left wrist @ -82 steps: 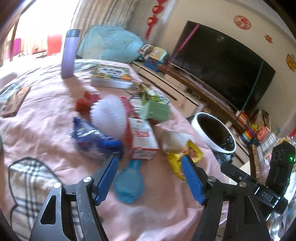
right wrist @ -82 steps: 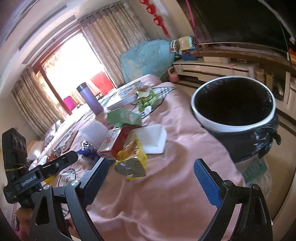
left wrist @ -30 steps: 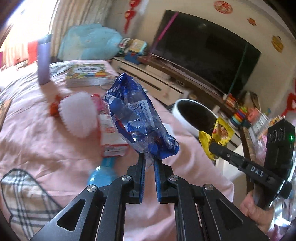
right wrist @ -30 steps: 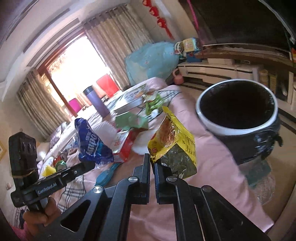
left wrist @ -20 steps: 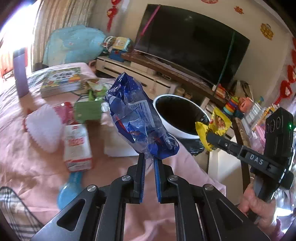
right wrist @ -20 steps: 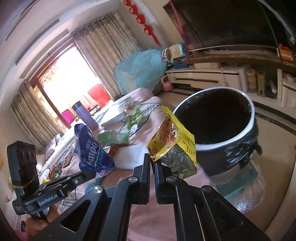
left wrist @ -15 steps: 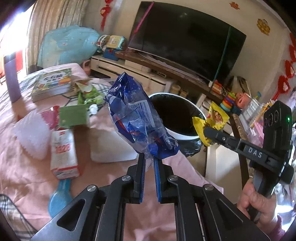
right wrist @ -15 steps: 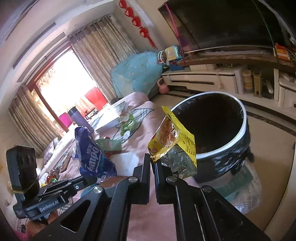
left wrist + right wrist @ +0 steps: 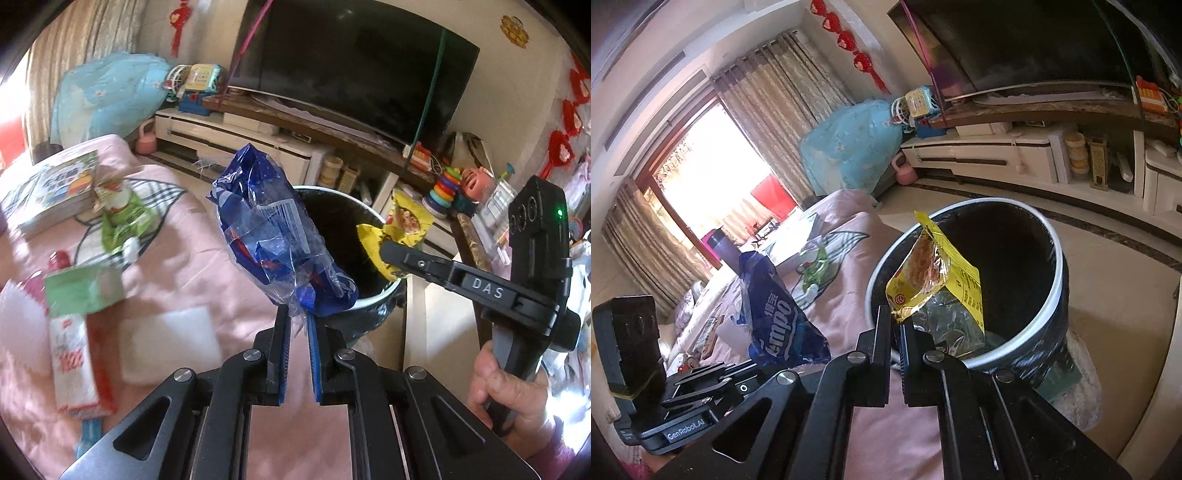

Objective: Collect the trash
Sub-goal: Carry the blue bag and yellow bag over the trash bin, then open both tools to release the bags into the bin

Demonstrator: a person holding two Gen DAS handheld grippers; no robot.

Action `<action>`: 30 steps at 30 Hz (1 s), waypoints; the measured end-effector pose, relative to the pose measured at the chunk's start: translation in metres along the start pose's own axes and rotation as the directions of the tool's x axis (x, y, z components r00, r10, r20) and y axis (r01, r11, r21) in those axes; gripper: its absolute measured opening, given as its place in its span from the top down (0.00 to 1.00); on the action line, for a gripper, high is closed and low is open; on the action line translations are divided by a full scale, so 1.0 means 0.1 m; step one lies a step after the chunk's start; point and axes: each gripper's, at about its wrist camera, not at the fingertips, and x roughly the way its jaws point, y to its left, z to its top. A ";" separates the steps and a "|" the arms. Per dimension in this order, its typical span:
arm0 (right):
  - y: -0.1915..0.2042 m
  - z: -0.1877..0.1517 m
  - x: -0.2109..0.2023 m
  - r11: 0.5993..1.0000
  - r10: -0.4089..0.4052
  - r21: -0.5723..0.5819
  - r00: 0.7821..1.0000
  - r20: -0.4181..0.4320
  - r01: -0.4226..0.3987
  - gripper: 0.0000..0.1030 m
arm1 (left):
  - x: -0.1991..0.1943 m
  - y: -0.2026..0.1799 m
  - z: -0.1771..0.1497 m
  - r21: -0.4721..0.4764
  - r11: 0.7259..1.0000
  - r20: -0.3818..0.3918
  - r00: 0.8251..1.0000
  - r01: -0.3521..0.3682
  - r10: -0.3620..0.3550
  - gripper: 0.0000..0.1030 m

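Observation:
My left gripper [image 9: 298, 317] is shut on a crumpled blue plastic wrapper [image 9: 273, 229] and holds it up beside the near rim of a round black bin with a white rim [image 9: 384, 291]. My right gripper [image 9: 897, 317] is shut on a yellow snack packet [image 9: 938, 284] and holds it over the bin's [image 9: 1057, 273] near edge. The blue wrapper [image 9: 775, 314] also shows in the right wrist view, and the yellow packet [image 9: 402, 229] in the left wrist view.
On the pink table cloth [image 9: 207, 266] lie a green wrapper [image 9: 122, 218], a green box [image 9: 85, 288], a red and white carton [image 9: 74, 365], a white foam pad [image 9: 166, 343] and a book [image 9: 55, 192]. A TV stand [image 9: 295, 147] runs behind the bin.
Both grippers, which stood open over the table at first, have shut on the blue wrapper and the yellow packet, lifted them, and carried them right to the bin.

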 end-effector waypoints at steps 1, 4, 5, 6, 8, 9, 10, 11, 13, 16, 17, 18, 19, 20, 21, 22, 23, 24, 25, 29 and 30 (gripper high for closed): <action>-0.03 0.03 0.02 1.000 0.001 0.004 1.000 -0.004 -0.001 0.96 | 0.04 -0.01 0.04 0.003 1.000 -0.004 1.000 0.001 -0.001 0.92; -0.13 0.11 0.08 1.000 0.008 0.019 1.000 -0.015 -0.007 0.96 | 0.22 -0.08 0.17 0.021 1.000 -0.020 1.000 0.007 -0.007 0.92; -0.15 0.13 0.11 1.000 0.007 0.018 1.000 -0.019 -0.007 0.96 | 0.28 -0.11 0.21 0.025 1.000 -0.024 1.000 0.007 -0.007 0.92; -0.16 0.15 0.12 1.000 0.005 0.016 1.000 -0.023 -0.004 0.96 | 0.34 -0.12 0.24 0.028 1.000 -0.029 1.000 0.008 -0.007 0.92; -0.20 0.20 0.17 1.000 0.000 0.015 1.000 -0.030 0.000 0.95 | 0.46 -0.15 0.30 0.031 0.999 -0.039 0.999 0.008 -0.007 0.92; -0.23 0.22 0.19 1.000 0.000 0.016 0.999 -0.034 0.001 0.94 | 0.52 -0.15 0.33 0.032 0.999 -0.045 0.999 0.009 -0.007 0.92; -0.24 0.23 0.20 1.000 0.000 0.017 0.999 -0.036 0.001 0.93 | 0.58 -0.15 0.35 0.033 0.999 -0.049 0.999 0.007 -0.005 0.92; -0.27 0.24 0.22 1.000 -0.004 0.019 0.999 -0.040 0.005 0.92 | 0.61 -0.14 0.38 0.031 0.999 -0.052 0.999 0.004 -0.002 0.90; -0.31 0.26 0.25 1.000 -0.007 0.023 0.999 -0.047 0.008 0.92 | 0.69 -0.14 0.41 0.021 1.000 -0.062 0.998 -0.002 0.003 0.88; -0.38 0.25 0.30 0.999 -0.010 0.033 0.998 -0.066 0.012 0.90 | 0.78 -0.10 0.45 0.002 1.000 -0.069 0.998 -0.010 0.010 0.74; -0.41 0.25 0.31 0.999 -0.012 0.038 0.997 -0.074 0.015 0.89 | 0.80 -0.13 0.45 0.001 1.000 -0.068 0.998 -0.013 0.013 0.65; -0.44 0.25 0.33 0.999 -0.012 0.045 0.997 -0.078 0.015 0.83 | 0.80 -0.13 0.45 0.000 1.000 -0.064 0.998 -0.016 0.016 0.58; -0.46 0.23 0.33 0.998 -0.012 0.053 0.997 -0.081 0.016 0.73 | 0.80 -0.14 0.44 -0.002 1.000 -0.059 0.998 -0.021 0.021 0.55; -0.49 0.23 0.33 0.998 -0.009 0.058 0.997 -0.081 0.014 0.67 | 0.77 -0.15 0.42 -0.004 1.000 -0.053 0.998 -0.024 0.024 0.54; -0.50 0.22 0.32 0.998 -0.005 0.065 0.997 -0.080 0.010 0.55 | 0.74 -0.15 0.40 -0.006 1.000 -0.050 0.998 -0.024 0.023 0.54; -0.51 0.23 0.32 0.998 -0.001 0.069 0.997 -0.078 0.007 0.52 | 0.72 -0.14 0.38 -0.011 1.000 -0.048 0.999 -0.024 0.023 0.54; -0.51 0.22 0.31 0.997 0.001 0.071 0.997 -0.077 0.004 0.52 | 0.69 -0.12 0.36 -0.016 1.000 -0.045 0.999 -0.025 0.024 0.52; -0.50 0.21 0.29 0.997 0.000 0.073 0.997 -0.076 0.006 0.50 | 0.65 -0.11 0.33 -0.023 0.999 -0.041 0.999 -0.028 0.027 0.48; -0.49 0.20 0.27 0.997 0.000 0.077 0.997 -0.073 0.006 0.47 | 0.62 -0.11 0.30 -0.030 0.999 -0.037 0.999 -0.029 0.028 0.47; -0.45 0.21 0.21 0.997 -0.002 0.074 0.999 -0.049 0.005 0.34 | 0.46 -0.06 0.16 -0.061 0.997 -0.020 0.999 -0.035 0.034 0.39; -0.43 0.20 0.19 0.997 -0.002 0.074 0.999 -0.040 0.005 0.29 | 0.41 -0.04 0.11 -0.070 0.997 -0.014 0.999 -0.039 0.038 0.37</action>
